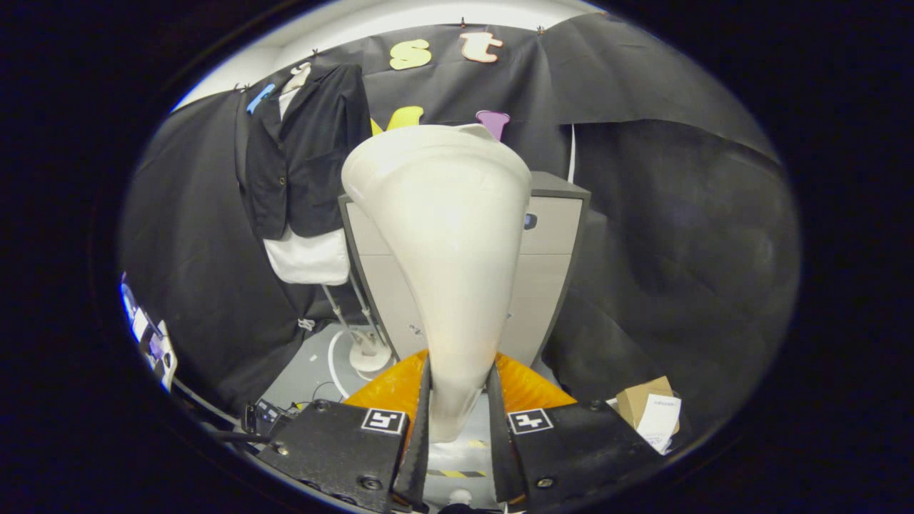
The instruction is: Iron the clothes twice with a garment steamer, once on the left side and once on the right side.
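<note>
A white garment steamer head (443,250) stands upright between my fingers, its narrow handle pinched by both and its wide nozzle end rising ahead of me. My gripper (457,421) is shut on that handle. Beyond and to the left of the steamer hangs the clothing: a black jacket (307,157) over a white shirt (310,257), hung high on the booth's cloth wall. The steamer's nozzle is well apart from the garment and to its right.
A grey cabinet (550,250) stands right behind the steamer. A white stand with a round base (364,350) sits on the floor below the clothes. An orange body (528,385) lies just beyond my fingers. A cardboard box (646,407) rests at the right, electronics (153,343) at the left.
</note>
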Action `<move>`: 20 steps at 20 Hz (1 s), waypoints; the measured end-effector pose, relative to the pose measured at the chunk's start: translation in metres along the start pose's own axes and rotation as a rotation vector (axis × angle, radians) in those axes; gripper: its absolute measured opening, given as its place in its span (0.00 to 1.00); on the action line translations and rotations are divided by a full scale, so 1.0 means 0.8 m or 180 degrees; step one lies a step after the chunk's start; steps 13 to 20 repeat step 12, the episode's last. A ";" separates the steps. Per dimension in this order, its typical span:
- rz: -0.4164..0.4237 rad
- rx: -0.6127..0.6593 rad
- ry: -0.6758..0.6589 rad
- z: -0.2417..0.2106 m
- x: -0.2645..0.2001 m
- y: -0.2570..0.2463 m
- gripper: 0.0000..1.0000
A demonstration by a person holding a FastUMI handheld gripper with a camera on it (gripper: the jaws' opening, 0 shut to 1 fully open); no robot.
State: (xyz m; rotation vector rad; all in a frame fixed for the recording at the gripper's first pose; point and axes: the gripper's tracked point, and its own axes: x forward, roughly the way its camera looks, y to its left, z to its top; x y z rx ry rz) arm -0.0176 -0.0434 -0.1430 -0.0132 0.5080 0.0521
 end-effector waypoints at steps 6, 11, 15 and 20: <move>-0.0023 0.0037 0.0072 -0.018 -0.003 -0.001 0.39; -0.0028 0.0028 0.0087 -0.026 -0.010 0.000 0.39; -0.0031 0.0022 0.0069 -0.024 -0.011 0.000 0.39; -0.0031 0.0022 0.0069 -0.024 -0.011 0.000 0.39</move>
